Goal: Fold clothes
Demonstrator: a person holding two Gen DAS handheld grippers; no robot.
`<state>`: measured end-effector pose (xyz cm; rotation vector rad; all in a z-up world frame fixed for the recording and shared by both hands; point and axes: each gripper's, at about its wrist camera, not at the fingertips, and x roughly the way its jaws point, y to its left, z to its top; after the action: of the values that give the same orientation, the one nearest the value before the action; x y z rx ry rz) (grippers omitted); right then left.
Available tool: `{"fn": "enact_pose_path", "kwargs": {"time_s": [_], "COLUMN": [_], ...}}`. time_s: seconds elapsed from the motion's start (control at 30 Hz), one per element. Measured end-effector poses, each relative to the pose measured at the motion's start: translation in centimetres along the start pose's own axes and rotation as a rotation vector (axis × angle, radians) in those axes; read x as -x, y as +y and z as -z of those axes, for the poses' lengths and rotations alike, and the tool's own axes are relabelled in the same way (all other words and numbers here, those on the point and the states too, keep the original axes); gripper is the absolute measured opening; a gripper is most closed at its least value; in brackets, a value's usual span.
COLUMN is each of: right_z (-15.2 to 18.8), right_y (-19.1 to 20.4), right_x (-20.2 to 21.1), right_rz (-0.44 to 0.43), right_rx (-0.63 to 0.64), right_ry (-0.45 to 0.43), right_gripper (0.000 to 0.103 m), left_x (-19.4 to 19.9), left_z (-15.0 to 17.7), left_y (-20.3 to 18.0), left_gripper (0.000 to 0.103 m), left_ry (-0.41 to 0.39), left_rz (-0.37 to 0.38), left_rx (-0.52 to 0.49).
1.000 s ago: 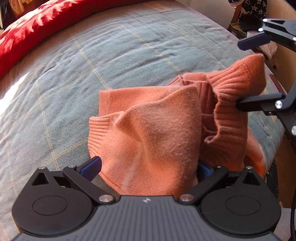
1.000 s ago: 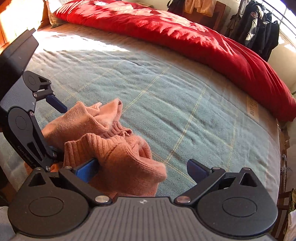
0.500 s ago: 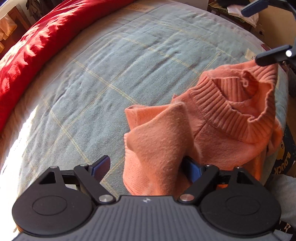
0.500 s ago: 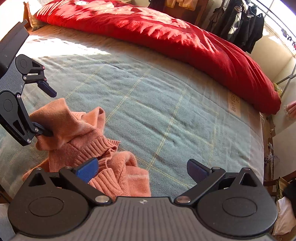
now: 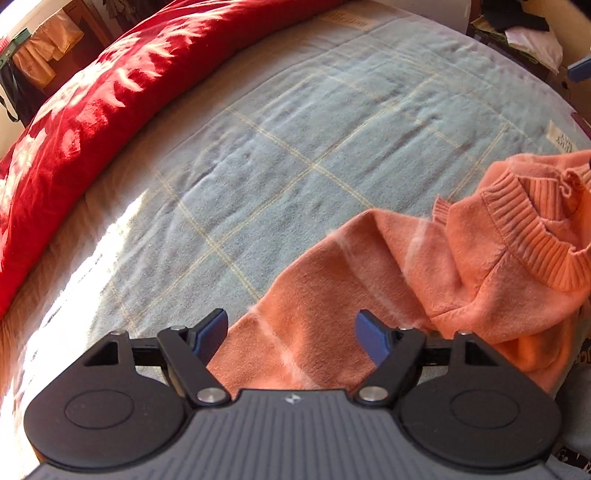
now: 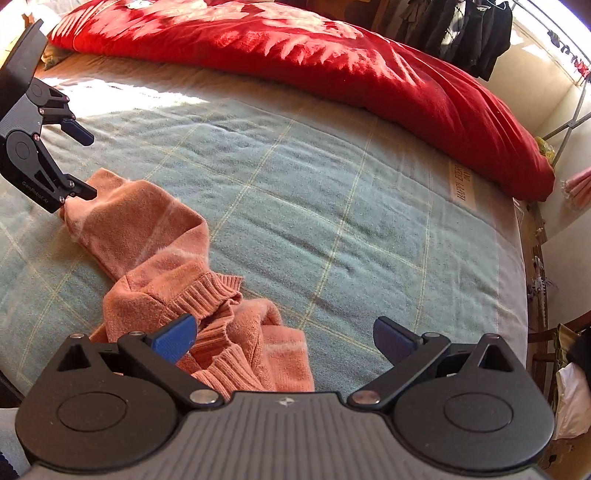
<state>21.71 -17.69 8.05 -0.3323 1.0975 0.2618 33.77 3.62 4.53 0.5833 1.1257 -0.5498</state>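
Observation:
An orange knitted sweater (image 5: 369,280) lies stretched across the near part of the bed, its ribbed opening (image 5: 524,236) at the right. My left gripper (image 5: 291,334) is open, and one end of the sweater runs between its wide-apart fingers. In the right wrist view the sweater (image 6: 147,236) trails from the left gripper (image 6: 92,166), whose lower finger touches the cloth's end. My right gripper (image 6: 284,338) is open over the bunched ribbed part (image 6: 236,354), which lies by its left finger. A blue pad (image 5: 580,68) of the right gripper shows at the left wrist view's edge.
A blue-green checked blanket (image 6: 332,221) covers the bed, with a red duvet (image 6: 332,66) heaped along the far side. Dark clothes (image 6: 472,33) hang beyond it. The bed's edge drops off at the right, where loose clothes (image 5: 528,37) are piled.
The two grippers have moved apart and the bunched, lifted sweater has been drawn out long and lowered onto the blanket. The left gripper's fingers have spread wider.

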Motion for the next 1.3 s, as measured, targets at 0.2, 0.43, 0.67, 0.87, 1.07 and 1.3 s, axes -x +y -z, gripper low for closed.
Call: {"fn": "enact_pose_path", "kwargs": {"time_s": [0.2,0.43,0.67,0.87,1.07,1.3], "right_z": [-1.2,-1.5,-4.3,-4.6,-4.2,-4.7], "right_y": [0.8,1.4,2.0,2.1,2.7,4.3], "right_x": [-0.7,-2.7,-5.8,-8.2,-9.0,-9.6], "right_rz": [-0.060,-0.192,-0.319,-0.380,-0.407,-0.409], "right_rx": [0.001,-0.003,0.068,0.094,0.108,0.170], "right_ry": [0.040,0.097,0.069,0.110,0.147,0.142], "right_gripper": [0.103,0.102,0.100,0.101,0.101,0.101], "left_x": [-1.4,-2.1,-2.1,-2.5,-2.9,-3.1], "left_z": [-0.5,0.2,1.1,2.0,2.4,2.6], "left_y": [-1.9,-3.1,-2.9,-3.7,-4.6,-4.6], "left_gripper": [0.076,0.076,0.078,0.081,0.081,0.081], "left_ry": [-0.004,-0.012,-0.001,0.017,0.063,0.070], "left_rz": [0.080,0.123,0.070,0.081,0.103,0.117], "left_rx": [0.008,0.096,0.238,0.277,0.314,0.365]}}
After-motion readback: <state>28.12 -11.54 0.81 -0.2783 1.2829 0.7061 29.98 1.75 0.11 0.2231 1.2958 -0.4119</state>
